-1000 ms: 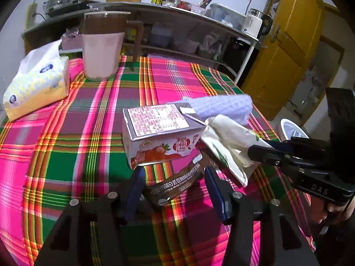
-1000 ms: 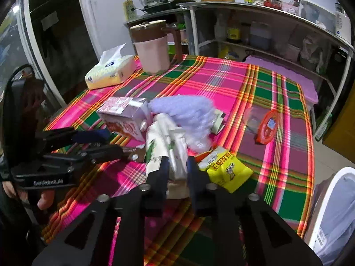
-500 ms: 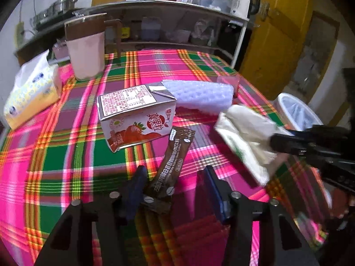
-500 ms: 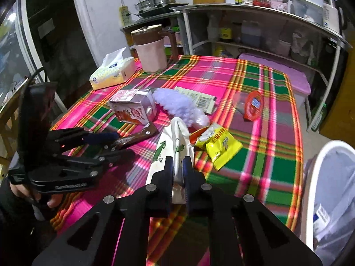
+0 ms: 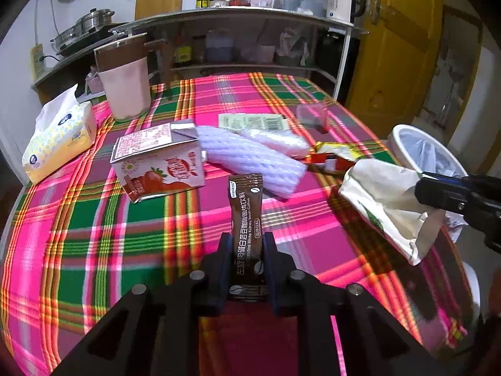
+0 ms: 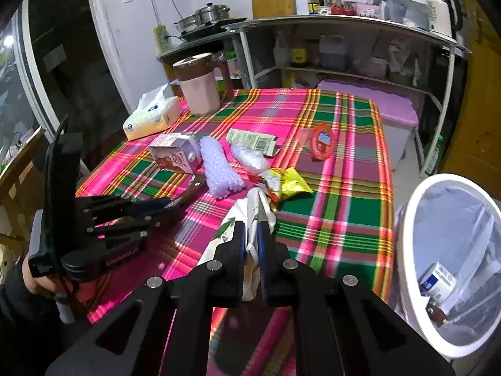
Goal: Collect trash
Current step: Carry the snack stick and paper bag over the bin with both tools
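My left gripper [image 5: 247,244] is shut on a brown coffee sachet [image 5: 247,219] and holds it upright above the plaid table [image 5: 94,235]. My right gripper [image 6: 252,235] is shut on a crumpled white wrapper [image 6: 247,213] with green print, lifted near the table's right edge; the wrapper also shows in the left wrist view [image 5: 385,200]. A white trash bin [image 6: 407,250] with a clear liner stands on the floor to the right, holding a small box [image 6: 436,280]. A pink juice carton [image 5: 159,163], a lilac foam net [image 5: 250,159], a yellow packet [image 6: 288,183] and a red-lidded cup [image 6: 321,141] lie on the table.
A tissue pack [image 5: 58,134] and a pink jug [image 5: 125,87] stand at the table's far left. A barcode wrapper [image 5: 250,122] lies flat behind the foam. Metal shelving [image 6: 344,50] runs along the back wall. A yellow door [image 5: 394,47] is at the right.
My left gripper has closed on the coffee sachet and lifted it off the table. My right gripper has carried the white wrapper back and rightward, closer to the bin.
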Demonstrator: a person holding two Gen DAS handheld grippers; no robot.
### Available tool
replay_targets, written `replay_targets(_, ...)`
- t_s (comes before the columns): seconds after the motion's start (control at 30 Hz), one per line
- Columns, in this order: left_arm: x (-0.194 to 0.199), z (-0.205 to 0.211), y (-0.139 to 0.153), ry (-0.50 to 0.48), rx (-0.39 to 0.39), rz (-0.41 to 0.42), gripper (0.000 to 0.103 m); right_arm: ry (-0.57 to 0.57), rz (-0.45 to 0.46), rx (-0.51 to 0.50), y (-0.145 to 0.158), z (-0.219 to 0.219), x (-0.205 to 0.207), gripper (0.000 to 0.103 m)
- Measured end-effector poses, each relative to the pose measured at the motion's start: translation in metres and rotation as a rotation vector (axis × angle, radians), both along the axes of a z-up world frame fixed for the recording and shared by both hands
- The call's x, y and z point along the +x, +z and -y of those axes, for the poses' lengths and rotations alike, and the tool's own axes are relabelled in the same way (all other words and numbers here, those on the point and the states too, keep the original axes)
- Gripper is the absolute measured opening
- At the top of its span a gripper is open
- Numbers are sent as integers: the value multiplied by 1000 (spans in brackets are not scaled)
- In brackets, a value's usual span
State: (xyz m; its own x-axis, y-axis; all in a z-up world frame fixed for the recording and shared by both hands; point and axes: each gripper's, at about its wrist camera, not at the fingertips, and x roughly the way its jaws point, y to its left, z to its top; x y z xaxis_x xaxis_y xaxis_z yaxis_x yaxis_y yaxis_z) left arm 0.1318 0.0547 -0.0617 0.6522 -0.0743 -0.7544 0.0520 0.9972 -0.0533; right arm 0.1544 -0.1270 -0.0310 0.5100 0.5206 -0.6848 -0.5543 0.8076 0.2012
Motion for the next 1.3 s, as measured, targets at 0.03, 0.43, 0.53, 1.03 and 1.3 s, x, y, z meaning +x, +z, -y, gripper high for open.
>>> replay_targets(0.03, -2, 2, 1, -1, -6, 5, 19, -5, 1, 3, 1, 3, -1, 8)
replay_targets(0.43, -35, 30, 30, -18, -81, 91, 19, -72, 13, 39, 7, 43, -22, 8)
replay_targets(0.53, -39, 38, 36, -31, -92, 104, 19, -91, 21, 46, 9, 53, -27, 8)
replay_targets(1.03, -42, 79, 53, -110, -108, 136, 19, -185, 65, 76, 24, 97, -42, 8)
replay_targets(1.3, -35, 104, 58, -161, -121, 142, 19, -243, 67, 76, 24, 120, -44, 8)
